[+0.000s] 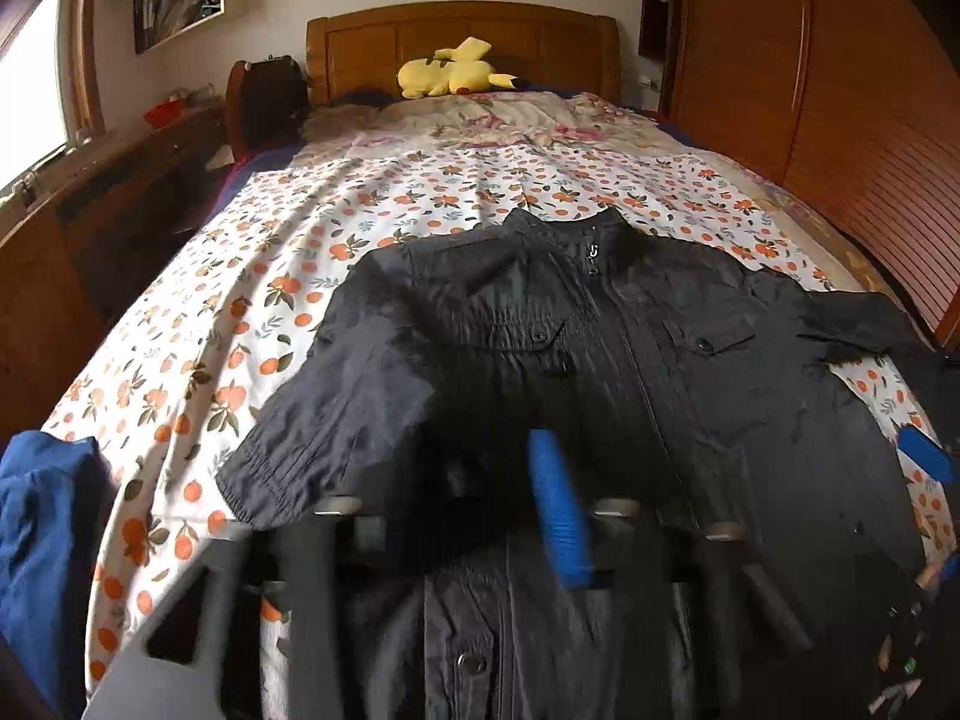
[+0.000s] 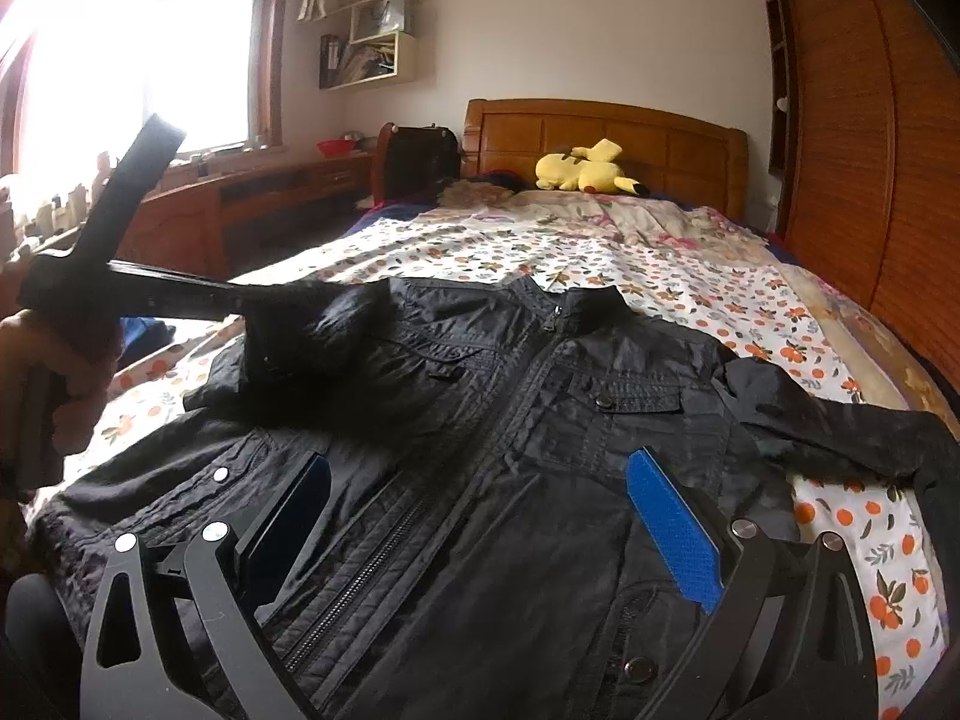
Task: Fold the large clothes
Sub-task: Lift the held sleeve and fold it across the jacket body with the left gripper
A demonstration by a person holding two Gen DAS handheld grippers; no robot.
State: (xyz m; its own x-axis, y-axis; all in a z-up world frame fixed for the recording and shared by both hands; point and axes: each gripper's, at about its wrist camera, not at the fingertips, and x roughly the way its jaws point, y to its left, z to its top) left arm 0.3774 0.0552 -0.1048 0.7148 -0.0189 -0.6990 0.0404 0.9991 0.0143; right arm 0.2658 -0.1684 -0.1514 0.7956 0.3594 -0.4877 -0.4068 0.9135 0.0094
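Note:
A black zip jacket lies front up on the flowered bedspread, collar toward the headboard. One sleeve lies along its left side, and the other sleeve stretches out to the right. My left gripper is blurred low over the jacket's chest, with a gap between its blue pad and the dark finger and only flat cloth under them. The right wrist view shows it in a hand by the left shoulder. My right gripper hovers open over the jacket's lower front.
A yellow plush toy lies by the wooden headboard. A blue garment sits at the bed's near left edge. Wooden wardrobe doors run along the right side, and a low wooden cabinet stands under the window on the left.

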